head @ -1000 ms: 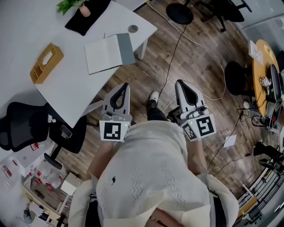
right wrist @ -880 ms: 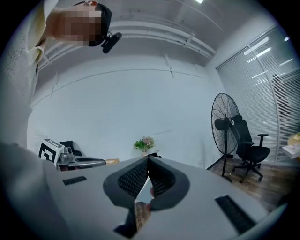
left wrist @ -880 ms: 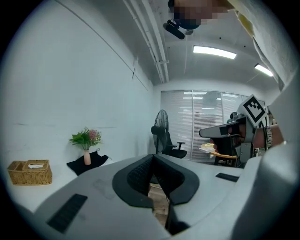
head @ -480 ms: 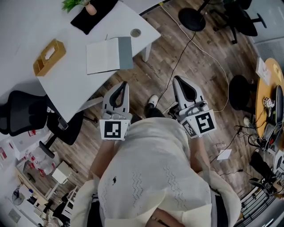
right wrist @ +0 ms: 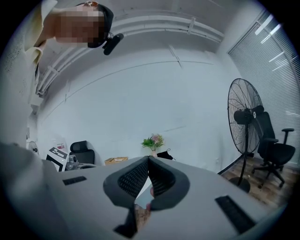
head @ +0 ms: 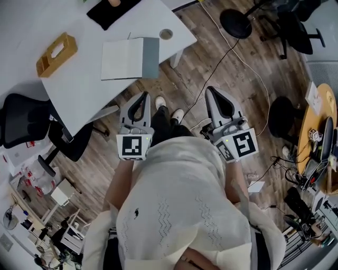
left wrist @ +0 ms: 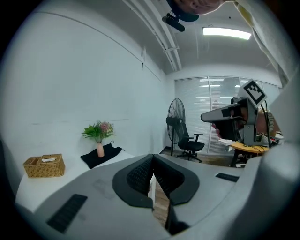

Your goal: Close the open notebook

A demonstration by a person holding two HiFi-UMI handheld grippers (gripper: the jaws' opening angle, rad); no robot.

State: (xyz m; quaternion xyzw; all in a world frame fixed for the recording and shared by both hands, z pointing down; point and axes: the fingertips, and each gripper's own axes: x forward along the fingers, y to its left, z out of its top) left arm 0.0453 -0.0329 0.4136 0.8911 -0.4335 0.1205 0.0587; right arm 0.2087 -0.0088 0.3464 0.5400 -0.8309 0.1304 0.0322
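The open notebook [head: 129,58] lies flat on the white table [head: 79,100], white page to the left, grey cover to the right. My left gripper [head: 141,96] hangs above the wooden floor, just off the table's near corner, shut with nothing in it. My right gripper [head: 217,93] is held further right over the floor, also shut and empty. In the left gripper view the jaws [left wrist: 152,164] meet at the tips and the other gripper shows at right. In the right gripper view the jaws [right wrist: 147,164] are closed too. The notebook is hidden in both gripper views.
A wicker basket [head: 55,54] and a black cloth [head: 108,11] with a vase sit on the table. A round cable port [head: 166,34] is by the notebook. A black office chair [head: 26,124] stands left of the table. A cable [head: 222,58] runs across the floor; a fan base [head: 236,23] stands beyond.
The person has stepped forward, and the table with the notebook has slid down and right in the head view, closer to both grippers. Both grippers remain shut.
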